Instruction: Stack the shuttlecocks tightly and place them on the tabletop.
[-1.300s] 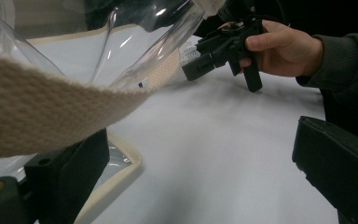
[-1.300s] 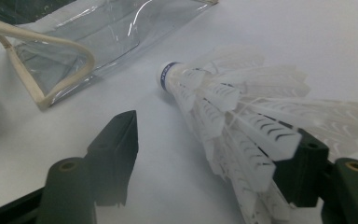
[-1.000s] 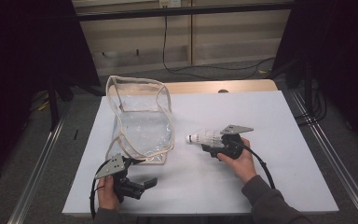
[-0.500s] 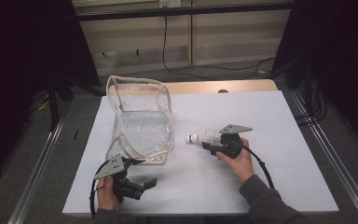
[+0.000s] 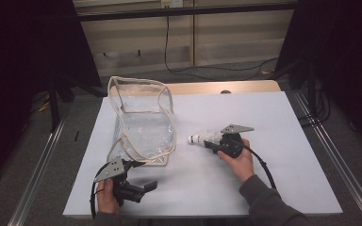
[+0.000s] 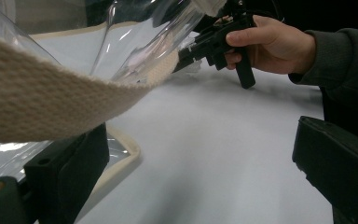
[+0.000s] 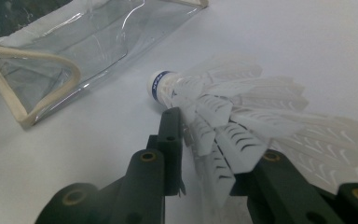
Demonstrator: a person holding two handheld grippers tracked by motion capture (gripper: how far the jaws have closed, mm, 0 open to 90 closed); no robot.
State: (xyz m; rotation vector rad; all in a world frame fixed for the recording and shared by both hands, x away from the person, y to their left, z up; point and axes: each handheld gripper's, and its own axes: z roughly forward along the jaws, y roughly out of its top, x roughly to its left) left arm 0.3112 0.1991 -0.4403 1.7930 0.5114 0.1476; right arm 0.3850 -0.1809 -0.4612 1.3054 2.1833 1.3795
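A white feather shuttlecock [image 5: 201,137] lies on its side on the white table [image 5: 273,117], its cork tip toward the bag. My right gripper [image 5: 210,141] has just been closing its jaws, and they now press on the feather skirt of the shuttlecock [image 7: 223,116] from both sides [image 7: 214,144]. A clear plastic bag with beige cloth trim [image 5: 143,127] stands open at the left. My left gripper [image 5: 143,176] rests open at the bag's near corner. The bag's trim [image 6: 51,102] hangs over one of its wide-apart jaws, with nothing gripped [image 6: 200,158].
The right hand and its gripper [image 6: 214,39] show beyond the bag in the left gripper view. The bag's open mouth [image 7: 65,46] lies just left of the shuttlecock. Metal rails run along both sides of the table, and cables cross the floor behind it.
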